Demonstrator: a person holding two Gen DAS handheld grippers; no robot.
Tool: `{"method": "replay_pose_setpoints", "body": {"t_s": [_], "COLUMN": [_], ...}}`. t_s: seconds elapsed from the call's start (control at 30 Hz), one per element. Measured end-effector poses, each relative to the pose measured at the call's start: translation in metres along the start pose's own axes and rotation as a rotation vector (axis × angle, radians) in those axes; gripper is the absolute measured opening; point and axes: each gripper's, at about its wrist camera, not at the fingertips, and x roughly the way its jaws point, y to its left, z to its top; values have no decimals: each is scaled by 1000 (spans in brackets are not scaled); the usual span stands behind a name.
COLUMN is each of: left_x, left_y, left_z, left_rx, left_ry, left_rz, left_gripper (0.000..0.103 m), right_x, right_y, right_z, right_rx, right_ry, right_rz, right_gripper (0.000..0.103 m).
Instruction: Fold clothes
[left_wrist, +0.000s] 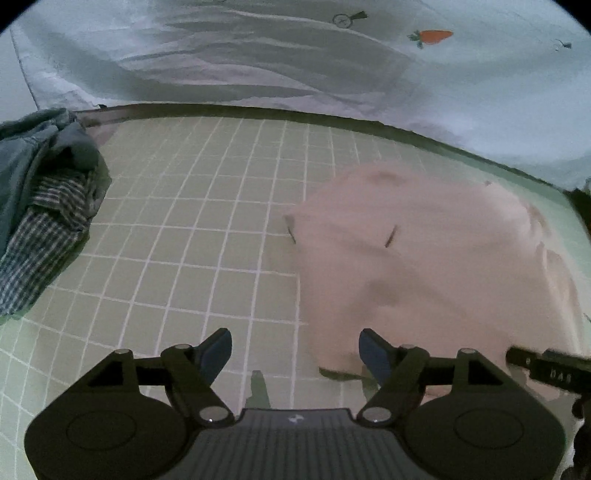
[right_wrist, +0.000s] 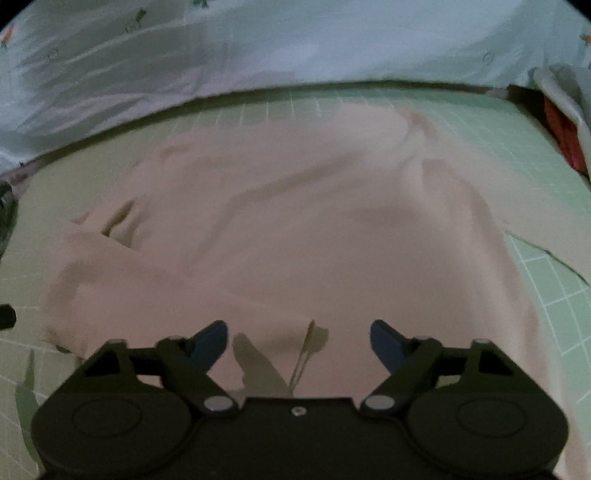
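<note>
pink garment (left_wrist: 424, 266) on green grid mat (left_wrist: 192, 229), both claws spread and empty.
left wrist: left gripper (left_wrist: 295, 350) spread over bare mat, garment to its right, right finger at its edge; striped clothes pile (left_wrist: 40, 221) far left, carrot-print sheet (left_wrist: 295, 66) behind. right wrist: right gripper (right_wrist: 299, 339) spread above the garment (right_wrist: 295, 221), pinching nothing; picture blurred.

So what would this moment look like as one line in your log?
task: fold clothes | left gripper: open, empty, over green mat | right gripper: open, above pink garment | other clothes: heaped at mat's left edge
</note>
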Motion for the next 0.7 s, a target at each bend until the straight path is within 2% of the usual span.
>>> {"method": "replay_pose_setpoints", "body": {"t_s": [0.1,0.17,0.27,0.37,0.47,0.63,0.7], "left_x": [7,12,16,13,8,14,17], "left_y": [-2,-6,-12,-22,-31,-38,-42], "left_z": [4,4,7,12,18,28,32], "left_rx": [-7,-4,-14,6,35,14,17], "left_ry": [10,17,22,7,-17,6,19], "left_rz": [6,20,36,73,104,152,167], "left_gripper": [77,77,77,77,77,77,77], "right_x": [1,-1,-9,-18,-23,-15,-9], "right_y": [-4,-3,-6,-22,-46,-120,-151], "right_z": [0,0,6,23,50,107,126], "right_rx": [-2,-42,-87,-54,-33,52,69], "right_ry": [12,12,-20,-82,-160,-299,-345], "right_rz": [31,72,119,161,150,4,-106], "right_gripper": [59,28,5,4,3,3,3]}}
